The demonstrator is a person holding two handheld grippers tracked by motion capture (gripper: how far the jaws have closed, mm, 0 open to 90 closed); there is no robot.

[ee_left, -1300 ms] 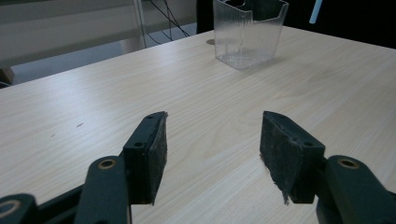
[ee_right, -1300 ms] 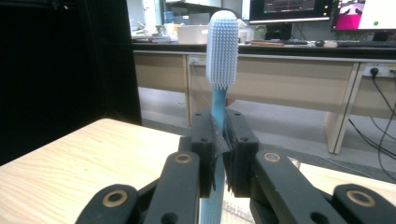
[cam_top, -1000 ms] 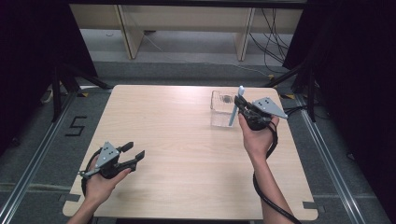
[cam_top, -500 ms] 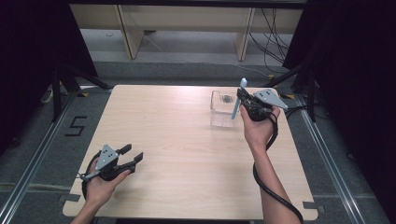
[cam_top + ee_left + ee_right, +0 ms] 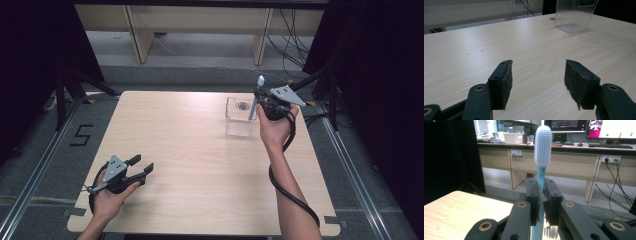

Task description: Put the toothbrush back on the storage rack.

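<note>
— Starting with the biggest thing: what does everything sit on?

— A pale wooden table (image 5: pixel 200 165), seen from above, on a grey floor. The person's forearms come in from the near edge, one at each side.

— And on the table itself?

— A clear ribbed plastic container (image 5: pixel 240 117), square and open-topped, standing upright toward the far right part of the board. In the left gripper view the same container (image 5: pixel 574 16) stands well away across bare wood.

— What are the hands doing?

— The right gripper (image 5: pixel 260 102) is held above the far right of the table, just beside the container's right rim. Its jaws are pressed together on the handle of a light blue toothbrush (image 5: pixel 256 97). In the right gripper view the toothbrush (image 5: pixel 542 147) stands upright between the pads, bristled head well above the jaw tips, handle running down below them.

— Where does the brush's lower end sit?

— From above, the handle slants down over the container's right side. Whether the tip touches the container I cannot tell.

— And the other hand?

— The left gripper (image 5: pixel 141 167) rests low at the near left corner, well apart from the container. Its jaws stand wide apart with nothing between them; its own view shows only bare wood between the two black pads (image 5: pixel 504 82).
</note>
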